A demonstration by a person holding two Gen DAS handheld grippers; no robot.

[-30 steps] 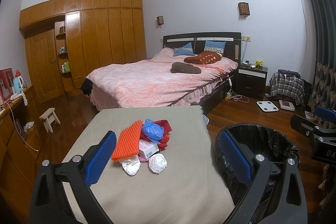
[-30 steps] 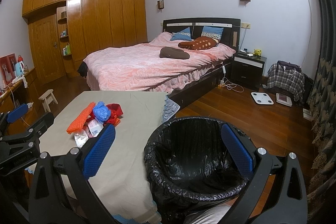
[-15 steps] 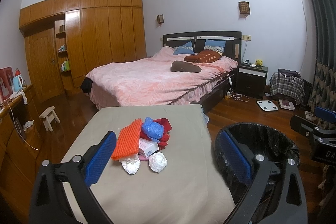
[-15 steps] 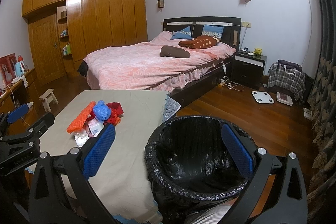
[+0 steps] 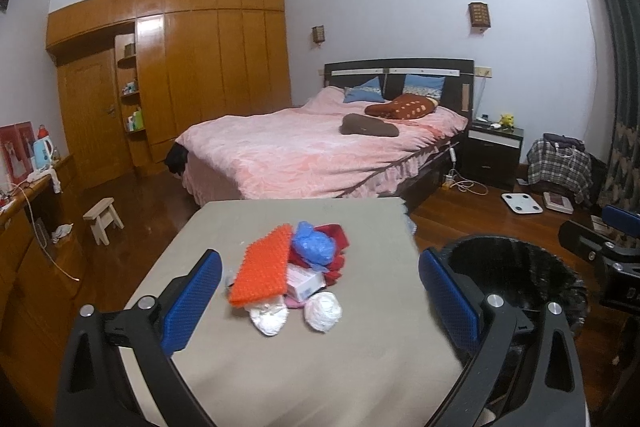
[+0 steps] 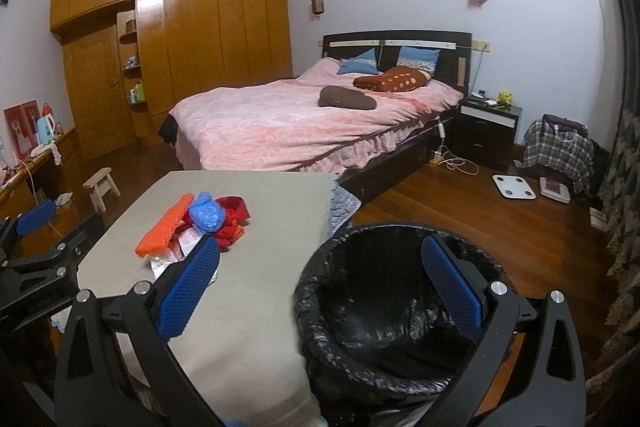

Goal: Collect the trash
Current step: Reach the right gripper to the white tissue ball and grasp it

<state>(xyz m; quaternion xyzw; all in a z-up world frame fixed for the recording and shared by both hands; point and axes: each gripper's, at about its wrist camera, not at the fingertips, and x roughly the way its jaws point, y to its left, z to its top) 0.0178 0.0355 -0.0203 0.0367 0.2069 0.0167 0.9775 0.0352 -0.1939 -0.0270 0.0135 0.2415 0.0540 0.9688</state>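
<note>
Left gripper [image 5: 320,291] wide open, empty; right gripper [image 6: 320,267] likewise.

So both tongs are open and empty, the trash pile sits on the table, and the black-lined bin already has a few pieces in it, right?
Not quite: the bin looks empty. The right wrist view looks straight into it and shows only the black liner. The rest holds: left tongs and right tongs are open and empty, and the trash pile sits on the table.

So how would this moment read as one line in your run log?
left gripper: open, empty | right gripper: open, empty | trash pile: on table | lined bin: empty
</note>
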